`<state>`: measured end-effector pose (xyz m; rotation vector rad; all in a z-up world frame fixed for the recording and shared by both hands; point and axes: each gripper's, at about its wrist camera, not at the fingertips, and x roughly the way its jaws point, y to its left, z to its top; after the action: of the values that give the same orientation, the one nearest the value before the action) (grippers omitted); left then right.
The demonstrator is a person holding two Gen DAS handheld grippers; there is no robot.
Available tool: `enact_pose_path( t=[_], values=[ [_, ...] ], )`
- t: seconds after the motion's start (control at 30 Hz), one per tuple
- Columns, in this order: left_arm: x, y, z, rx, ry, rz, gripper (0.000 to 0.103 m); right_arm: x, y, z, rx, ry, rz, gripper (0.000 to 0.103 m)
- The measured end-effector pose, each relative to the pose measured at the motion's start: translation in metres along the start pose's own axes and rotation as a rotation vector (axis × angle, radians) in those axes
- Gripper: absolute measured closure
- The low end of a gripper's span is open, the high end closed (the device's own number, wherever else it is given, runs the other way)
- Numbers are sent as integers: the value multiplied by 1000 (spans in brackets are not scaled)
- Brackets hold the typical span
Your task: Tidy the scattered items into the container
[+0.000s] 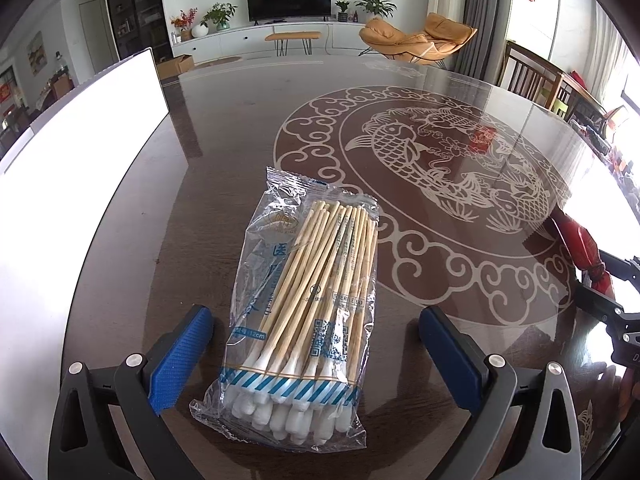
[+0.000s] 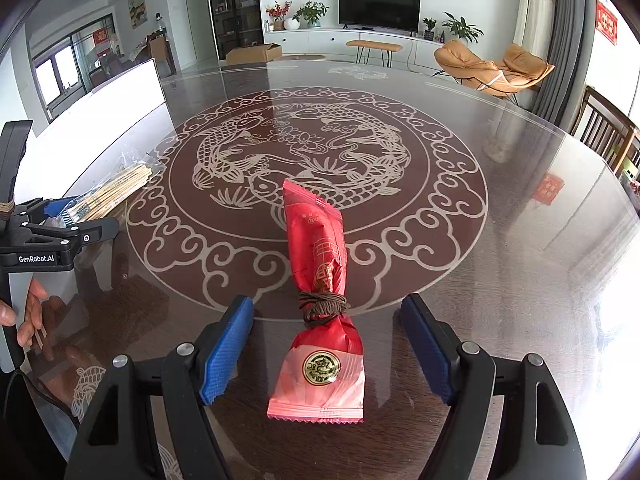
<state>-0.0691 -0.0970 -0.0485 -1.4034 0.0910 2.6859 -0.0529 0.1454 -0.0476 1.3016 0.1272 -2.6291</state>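
Between our wide-open right tongs (image 2: 326, 354) lies the red packet (image 2: 320, 304); left tongs (image 1: 316, 354) gape around the swab bag (image 1: 304, 312) (ungripped). White container (image 1: 76, 152) at ten o'clock; nothing stowed.

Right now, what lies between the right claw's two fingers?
The red packet lies on the table between them, untouched; right wrist view.

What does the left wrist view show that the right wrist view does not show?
Only the left wrist view shows the left gripper from behind, open around the cotton swab pack, with its blue print and white tips.

Only the right wrist view shows the right gripper open around the whole red packet, its brown string, and a hand.

Both show the glass table, the white container and the television.
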Motion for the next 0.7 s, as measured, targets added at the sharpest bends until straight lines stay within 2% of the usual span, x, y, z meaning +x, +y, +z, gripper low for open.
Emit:
enact_pose_path(
  t=[0.7],
  values=[
    [2,1,3,-4,-2,1,0,0,1,0,-4,1,-6,26]
  ],
)
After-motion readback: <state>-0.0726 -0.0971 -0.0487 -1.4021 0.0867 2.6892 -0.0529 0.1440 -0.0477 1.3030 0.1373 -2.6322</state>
